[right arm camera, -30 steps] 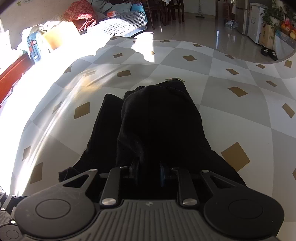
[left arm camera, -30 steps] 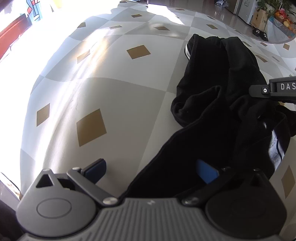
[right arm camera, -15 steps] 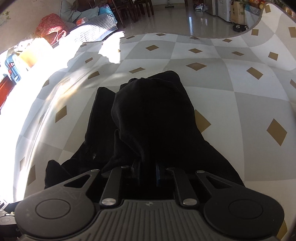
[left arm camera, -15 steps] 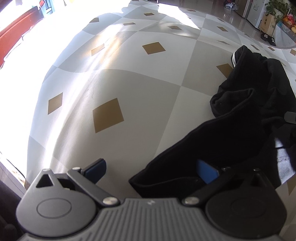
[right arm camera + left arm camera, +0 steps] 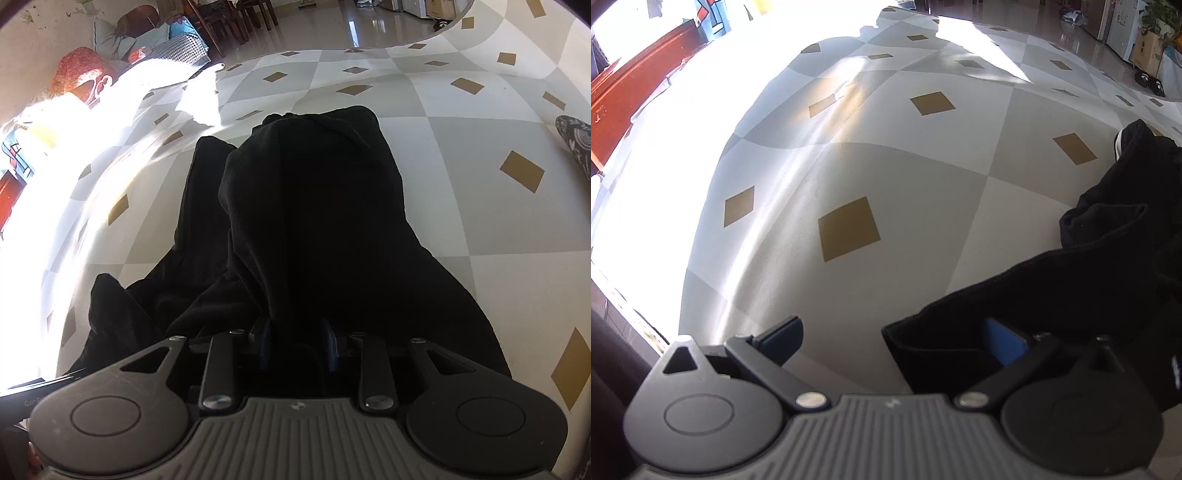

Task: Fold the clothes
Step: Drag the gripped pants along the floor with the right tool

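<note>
Right gripper [image 5: 297, 341]: fingers nearly together, pinching bunched fold of black garment [image 5: 310, 206]. Garment stretches straight away from gripper over checked cloth [image 5: 480, 206], long axis along view. Folds hard to read, fabric too dark. Left gripper [image 5: 892, 338]: fingers wide apart, garment edge [image 5: 1052, 295] draped against right pad, left pad bare, gripping nothing.

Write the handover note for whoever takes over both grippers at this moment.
Left gripper: open, holding nothing; a hem of the black garment lies over its right finger only.
Right gripper: shut on a bunched fold of the black garment.
The garment lies crumpled on the checked tablecloth.
Done: no neat fold shows.
Left: grip the hem with the left gripper, spread the garment, fold it.
</note>
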A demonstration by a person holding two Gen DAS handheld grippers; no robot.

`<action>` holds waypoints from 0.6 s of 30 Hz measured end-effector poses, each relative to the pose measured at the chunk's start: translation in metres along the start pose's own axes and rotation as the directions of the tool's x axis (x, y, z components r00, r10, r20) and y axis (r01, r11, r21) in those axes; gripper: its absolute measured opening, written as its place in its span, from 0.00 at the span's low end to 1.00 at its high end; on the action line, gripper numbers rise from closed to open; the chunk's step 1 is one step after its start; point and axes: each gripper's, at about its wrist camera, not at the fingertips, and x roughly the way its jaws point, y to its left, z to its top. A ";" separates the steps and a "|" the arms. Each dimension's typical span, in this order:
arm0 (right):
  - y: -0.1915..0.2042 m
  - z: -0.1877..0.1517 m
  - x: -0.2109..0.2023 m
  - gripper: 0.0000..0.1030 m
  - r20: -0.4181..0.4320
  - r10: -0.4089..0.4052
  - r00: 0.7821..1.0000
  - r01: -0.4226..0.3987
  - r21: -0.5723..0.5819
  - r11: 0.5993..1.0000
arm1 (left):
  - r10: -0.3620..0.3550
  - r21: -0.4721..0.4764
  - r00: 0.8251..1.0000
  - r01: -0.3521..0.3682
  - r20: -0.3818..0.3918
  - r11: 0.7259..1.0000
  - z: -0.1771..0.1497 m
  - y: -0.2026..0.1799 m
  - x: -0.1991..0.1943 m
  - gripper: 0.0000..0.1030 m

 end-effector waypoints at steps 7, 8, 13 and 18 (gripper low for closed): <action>0.002 0.000 -0.020 0.37 0.048 0.059 0.997 -0.060 0.040 0.997 | -0.044 -0.026 0.998 0.045 0.042 0.999 0.002 0.001 -0.010 1.00; -0.001 0.002 -0.024 0.39 0.064 0.078 0.995 -0.082 0.061 0.995 | -0.055 -0.019 0.997 0.056 0.052 0.998 0.004 -0.002 -0.012 1.00; -0.009 0.016 -0.045 0.46 0.188 0.103 0.977 -0.122 0.089 0.989 | -0.109 0.017 0.989 0.108 0.102 0.994 0.013 -0.017 -0.022 1.00; -0.023 0.030 -0.039 0.48 0.216 0.071 0.974 -0.099 0.120 0.988 | -0.164 0.056 0.975 0.157 0.149 0.986 0.022 -0.033 -0.032 1.00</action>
